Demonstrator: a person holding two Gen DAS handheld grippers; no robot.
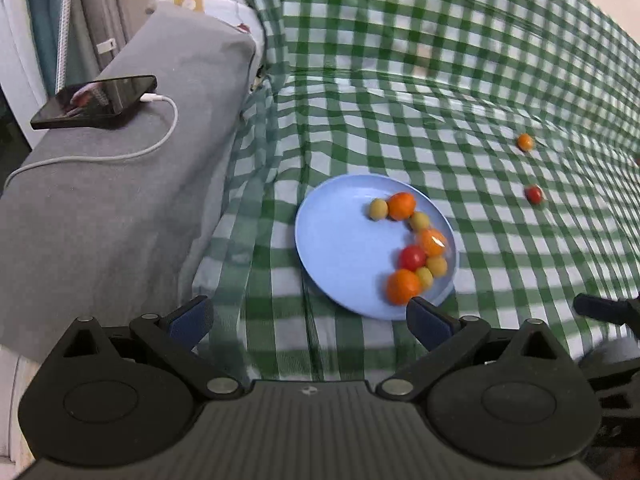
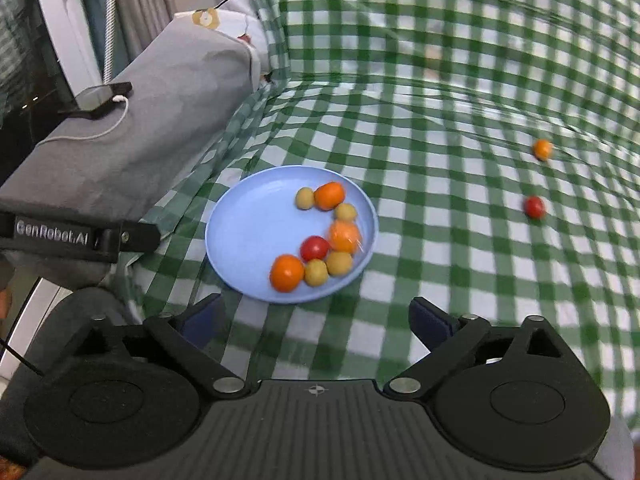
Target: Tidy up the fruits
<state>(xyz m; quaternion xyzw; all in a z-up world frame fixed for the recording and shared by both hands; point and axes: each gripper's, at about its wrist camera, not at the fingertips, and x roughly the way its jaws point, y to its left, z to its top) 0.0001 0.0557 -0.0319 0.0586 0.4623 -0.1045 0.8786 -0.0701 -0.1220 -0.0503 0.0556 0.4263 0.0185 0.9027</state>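
The round light-blue plastic plate sits on the green & white checked cloth. On its right side is a bunch of small round fruits: 3 orange ones, 1 red one & 4 yellow-green ones, all touching or just beside each other. Far right on the cloth, well apart from the plate, lie a small orange fruit & nearer, a small red fruit. Left of the plate is a grey cloth sofa arm w/ a black flat phone on top & a white cable plugged in. The left gripper is near the plate's near edge, tongs wide, nothing in them. The right gripper is wide too, empty.
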